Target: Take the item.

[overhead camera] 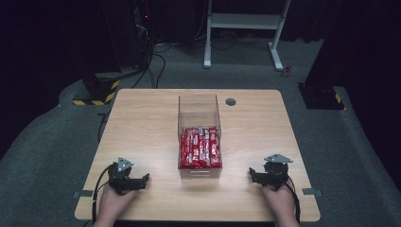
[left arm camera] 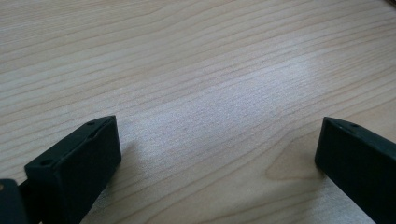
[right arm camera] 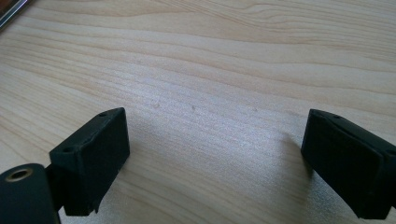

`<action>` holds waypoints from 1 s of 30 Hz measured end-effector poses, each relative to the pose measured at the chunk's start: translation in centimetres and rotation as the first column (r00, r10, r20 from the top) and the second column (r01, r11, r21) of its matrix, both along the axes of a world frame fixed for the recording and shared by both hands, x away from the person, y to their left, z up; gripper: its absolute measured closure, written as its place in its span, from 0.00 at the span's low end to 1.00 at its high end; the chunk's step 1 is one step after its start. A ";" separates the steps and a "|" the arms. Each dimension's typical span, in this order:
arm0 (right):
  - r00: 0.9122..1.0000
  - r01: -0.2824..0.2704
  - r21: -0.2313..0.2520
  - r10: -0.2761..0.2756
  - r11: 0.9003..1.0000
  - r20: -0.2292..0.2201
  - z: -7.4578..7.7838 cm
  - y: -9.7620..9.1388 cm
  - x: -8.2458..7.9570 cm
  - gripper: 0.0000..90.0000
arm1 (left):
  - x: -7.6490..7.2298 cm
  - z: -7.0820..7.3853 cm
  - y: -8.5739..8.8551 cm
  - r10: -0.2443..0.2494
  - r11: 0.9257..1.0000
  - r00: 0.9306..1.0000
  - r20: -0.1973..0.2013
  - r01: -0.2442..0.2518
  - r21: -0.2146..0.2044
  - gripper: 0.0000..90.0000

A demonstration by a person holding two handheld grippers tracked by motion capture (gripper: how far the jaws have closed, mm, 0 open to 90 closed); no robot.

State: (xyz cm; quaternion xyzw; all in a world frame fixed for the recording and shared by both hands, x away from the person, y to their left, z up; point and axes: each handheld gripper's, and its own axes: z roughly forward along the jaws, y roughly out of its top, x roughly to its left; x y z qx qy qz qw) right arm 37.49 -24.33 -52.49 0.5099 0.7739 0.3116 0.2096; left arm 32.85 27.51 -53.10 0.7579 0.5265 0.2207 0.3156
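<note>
Packets (overhead camera: 200, 147) of red foil in the clear box (overhead camera: 198, 111) at twelve o'clock look light, slippery, crushable — pinch one by its crimped end; left gripper (overhead camera: 140, 180) and right gripper (overhead camera: 256, 177) both gape wide, empty.

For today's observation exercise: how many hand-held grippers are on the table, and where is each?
2. The left gripper is at the near left of the table; the right gripper is at the near right, either side of the clear box.

Red packets (overhead camera: 200, 148) with white markings fill a clear box (overhead camera: 198, 111) at frame centre; the table (overhead camera: 142, 132) is pale wood-grain; both grippers' jaws are black.
</note>
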 end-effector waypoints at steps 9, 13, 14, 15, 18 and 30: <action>1.000 0.000 0.000 0.000 1.000 0.000 0.0 0.0 0.0 0.09 | 0.1 0.0 0.1 0.005 1.000 1.000 -0.002 -0.005 0.005 0.01; 1.000 0.000 0.000 0.000 1.000 0.000 0.0 0.0 0.0 0.09 | 0.1 0.0 0.0 0.003 1.000 1.000 -0.004 -0.003 0.005 0.01; 1.000 0.000 0.000 0.000 1.000 0.000 0.0 0.0 0.0 0.09 | 0.1 0.0 0.0 0.003 1.000 1.000 -0.004 -0.003 0.005 0.01; 1.000 0.000 0.000 0.000 1.000 0.000 0.0 0.0 0.0 0.09 | 0.1 0.0 0.1 0.001 1.000 1.000 -0.001 0.000 0.006 0.01; 1.000 0.001 -0.001 -0.001 1.000 0.000 0.0 0.0 0.0 0.09 | 0.1 0.0 0.0 -0.010 1.000 1.000 -0.002 0.010 0.009 0.01; 1.000 0.003 0.000 -0.003 1.000 0.011 0.1 -0.1 -0.3 0.15 | 0.0 0.0 0.0 -0.015 1.000 1.000 0.000 0.015 0.004 0.01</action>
